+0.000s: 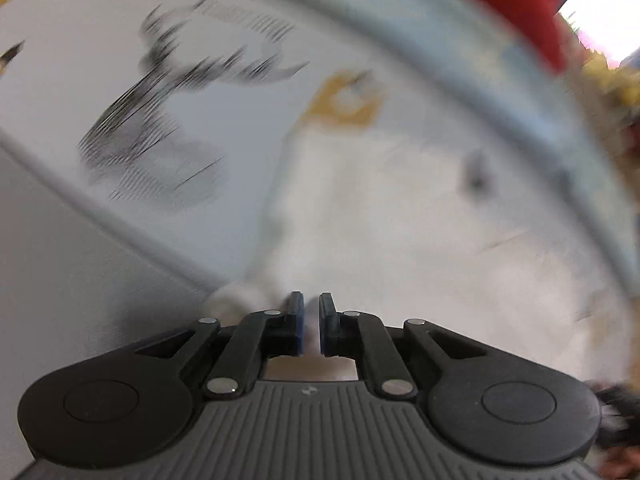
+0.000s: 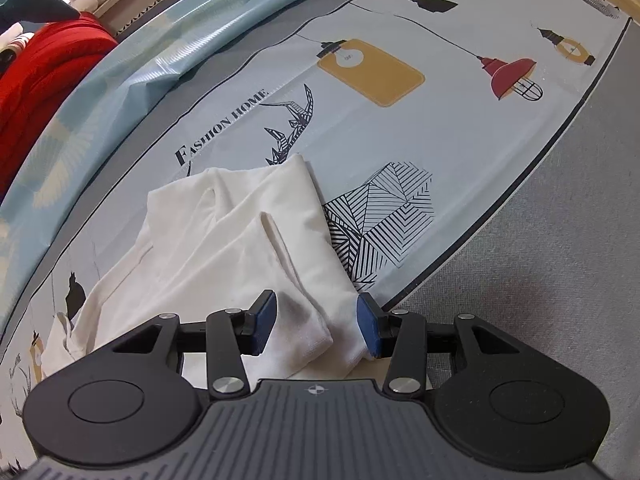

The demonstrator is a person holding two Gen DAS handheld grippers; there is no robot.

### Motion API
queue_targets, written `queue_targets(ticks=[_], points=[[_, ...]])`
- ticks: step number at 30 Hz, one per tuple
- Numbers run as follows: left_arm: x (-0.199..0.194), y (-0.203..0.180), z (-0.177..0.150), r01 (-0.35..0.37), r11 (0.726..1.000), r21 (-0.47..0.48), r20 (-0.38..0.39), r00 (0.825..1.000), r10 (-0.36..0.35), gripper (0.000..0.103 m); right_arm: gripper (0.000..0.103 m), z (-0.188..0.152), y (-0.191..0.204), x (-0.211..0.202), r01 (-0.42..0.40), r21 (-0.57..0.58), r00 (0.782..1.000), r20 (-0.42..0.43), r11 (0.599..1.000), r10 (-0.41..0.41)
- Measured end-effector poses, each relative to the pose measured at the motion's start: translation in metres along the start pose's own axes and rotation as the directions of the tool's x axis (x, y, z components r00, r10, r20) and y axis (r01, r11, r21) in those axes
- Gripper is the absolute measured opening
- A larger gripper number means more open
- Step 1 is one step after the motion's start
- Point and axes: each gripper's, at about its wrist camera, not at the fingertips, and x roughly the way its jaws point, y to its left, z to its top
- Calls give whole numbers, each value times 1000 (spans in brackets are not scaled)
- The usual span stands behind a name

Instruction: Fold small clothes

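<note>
Left wrist view, blurred: the left gripper (image 1: 311, 322) is pinching white fabric of the garment (image 1: 400, 220) between nearly closed jaws. Right wrist view: the right gripper (image 2: 317, 326) is gaping wide over the garment's near folded edge — the garment (image 2: 224, 236) is lying on the printed tablecloth (image 2: 400, 128).

The left hand-held gripper (image 1: 311, 322) has its blue-padded black fingers drawn nearly together, while the right hand-held gripper (image 2: 317, 326) holds its fingers spread wide apart.

White garment (image 2: 224, 240) crumpled, partly folded, lying on printed cloth (image 2: 400, 140).
</note>
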Motion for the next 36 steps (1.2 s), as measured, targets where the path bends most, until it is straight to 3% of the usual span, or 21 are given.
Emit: queue_targets(ticks=[1,3,7,10,12,14,17,20,24,26,27,29,31,32,34,36], points=[[4,10,-1,-38,999,-19,-11,999,38,2,46,0,-1,-1,-1,4,1000,-2,1000,1],[1,23,1,-11,998,-65,-15,1000,10,2,46,-1,-3,-3,3,8,1000,0,1000,-3],[-33,20,1,2,998,-69,129,992,7,3,46,-3,-3,-10,-3,6,1000,11,1000,3],[-27,19,6,37,998,-43,113,993,-32,16,46,-9,0,-13,-8,-4,1000,11,1000,8],[-15,21,7,29,999,-28,83,996,-27,35,46,-12,1,-15,-9,-11,1000,6,1000,9],[-3,23,3,4,1000,8,49,999,-4,35,46,-13,2,-15,-10,-14,1000,3,1000,10],[4,32,1,42,999,13,61,997,-43,14,46,-14,5,-16,-9,-17,1000,4,1000,10],[-13,43,1,60,995,-83,84,995,-53,11,46,-14,7,-12,-9,-15,1000,-2,1000,9],[-25,49,-2,-69,979,-193,51,995,81,8,46,-15,6,0,3,-10,999,-34,1000,-4],[-39,39,1,-72,988,-140,144,985,92,8,46,-15,3,4,10,-8,999,-40,1000,-10],[-46,30,4,-14,996,-85,194,981,30,9,46,-15,3,5,11,-4,999,-40,1000,-11],[-48,15,6,85,996,15,210,974,-86,9,46,-15,5,0,14,1,1000,-26,1000,-14],[-33,13,6,135,990,36,159,977,-139,9,46,-16,9,-5,13,-18,1000,0,1000,-13],[-20,16,6,123,992,19,111,986,-125,10,46,-16,9,-6,11,-33,1000,10,999,-11],[5,24,4,14,1000,-1,31,999,-14,2,46,-16,5,0,31,-38,1000,0,999,-31],[-1,19,4,6,1000,20,65,998,-7,2,46,-17,-3,3,55,-15,998,-12,998,-55]])
